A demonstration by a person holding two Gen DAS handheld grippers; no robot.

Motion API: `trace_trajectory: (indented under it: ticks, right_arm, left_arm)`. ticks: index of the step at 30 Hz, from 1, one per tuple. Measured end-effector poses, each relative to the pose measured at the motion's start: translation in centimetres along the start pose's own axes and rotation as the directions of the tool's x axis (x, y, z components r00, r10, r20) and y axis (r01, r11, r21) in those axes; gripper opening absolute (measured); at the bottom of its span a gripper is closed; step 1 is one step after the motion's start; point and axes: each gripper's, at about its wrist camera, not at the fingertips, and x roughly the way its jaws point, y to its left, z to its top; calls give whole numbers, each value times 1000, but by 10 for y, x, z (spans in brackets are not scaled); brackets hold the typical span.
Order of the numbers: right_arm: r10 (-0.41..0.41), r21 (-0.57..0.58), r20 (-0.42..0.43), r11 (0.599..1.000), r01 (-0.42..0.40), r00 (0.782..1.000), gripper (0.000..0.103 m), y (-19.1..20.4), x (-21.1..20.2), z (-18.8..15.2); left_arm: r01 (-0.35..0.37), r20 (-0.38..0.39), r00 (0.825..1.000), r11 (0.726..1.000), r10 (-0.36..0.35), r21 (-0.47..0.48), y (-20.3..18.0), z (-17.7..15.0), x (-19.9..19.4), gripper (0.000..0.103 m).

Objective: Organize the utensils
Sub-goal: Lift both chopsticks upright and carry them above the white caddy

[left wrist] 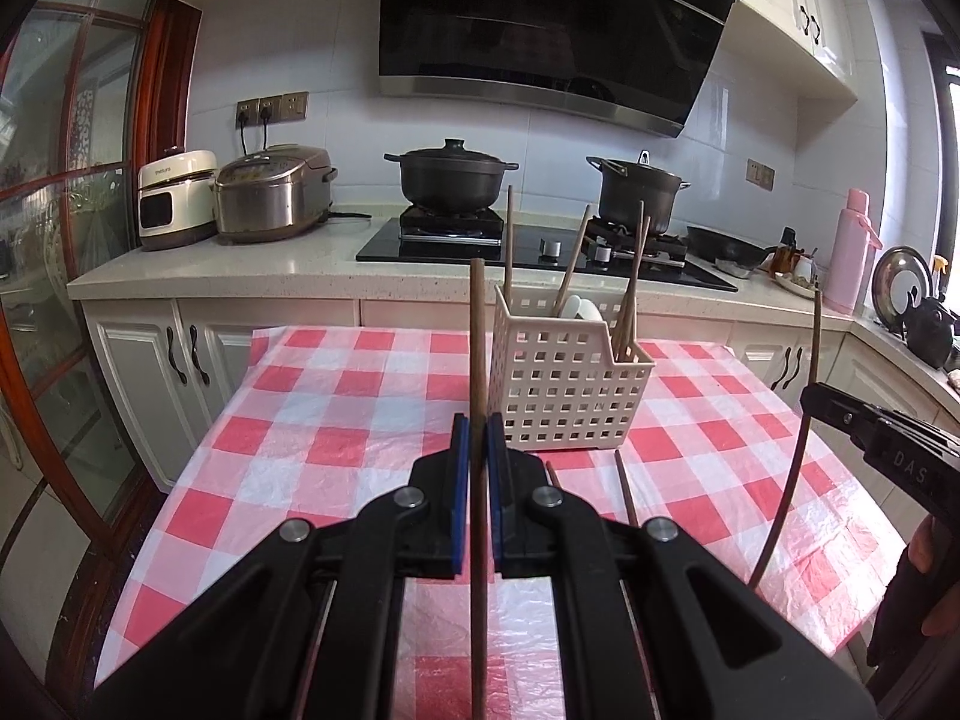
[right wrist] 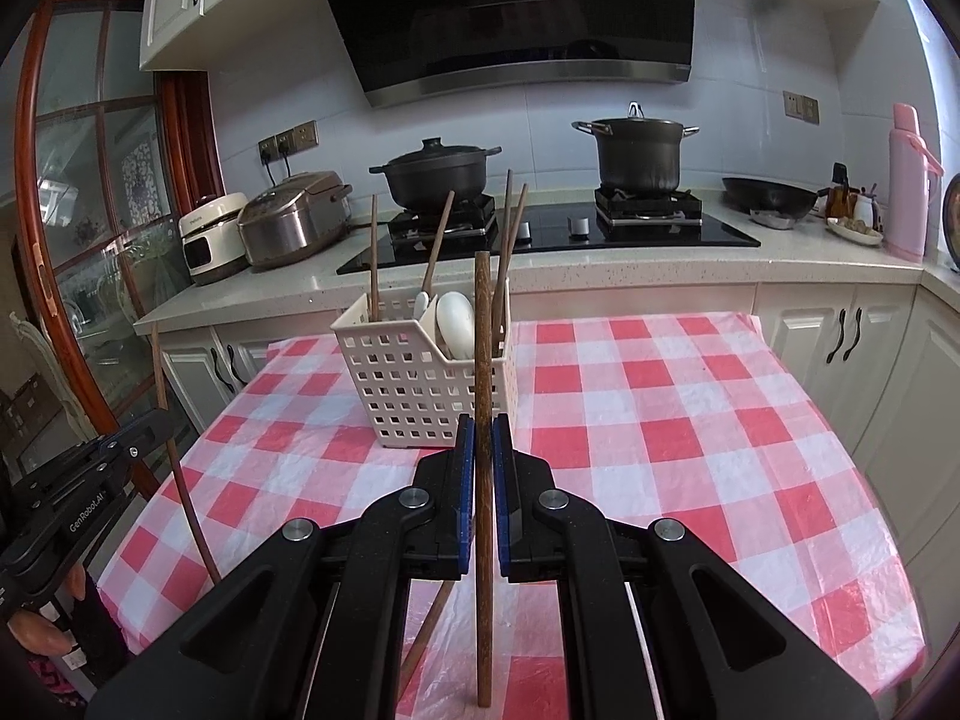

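My left gripper [left wrist: 478, 432] is shut on a brown wooden chopstick [left wrist: 477, 348] held upright above the checked table. My right gripper [right wrist: 483, 435] is shut on another brown chopstick [right wrist: 482, 330], also upright. A cream perforated utensil basket [left wrist: 567, 384] stands at the table's far middle, just ahead of both grippers; it also shows in the right wrist view [right wrist: 420, 390]. It holds several chopsticks [left wrist: 630, 294] and white spoons [right wrist: 454, 324]. Two loose chopsticks [left wrist: 625, 495] lie on the cloth behind my left fingers. The right gripper appears in the left view [left wrist: 807, 402], the left gripper in the right view [right wrist: 159, 420].
The table has a red-and-white checked cloth [left wrist: 336, 420]. Behind it runs a kitchen counter with a stove [left wrist: 540, 246], two black pots [left wrist: 450, 177], a rice cooker [left wrist: 273, 195] and a pink thermos [left wrist: 852, 252]. A glass door with a wooden frame [left wrist: 66, 276] stands at the left.
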Motion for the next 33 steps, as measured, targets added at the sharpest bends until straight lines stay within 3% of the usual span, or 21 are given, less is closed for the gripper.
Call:
trace_trajectory:
  ticks: [23, 33]
  right_arm:
    - [2, -24, 39, 1000, -1, 999, 6, 5, -6, 13]
    - [5, -58, 79, 998, 0, 997, 6, 8, 9, 41]
  left_arm:
    - [-5, 62, 998, 1000, 3, 27, -4, 14, -7, 6]
    - [1, 111, 994, 999, -7, 54, -13, 45, 6, 6]
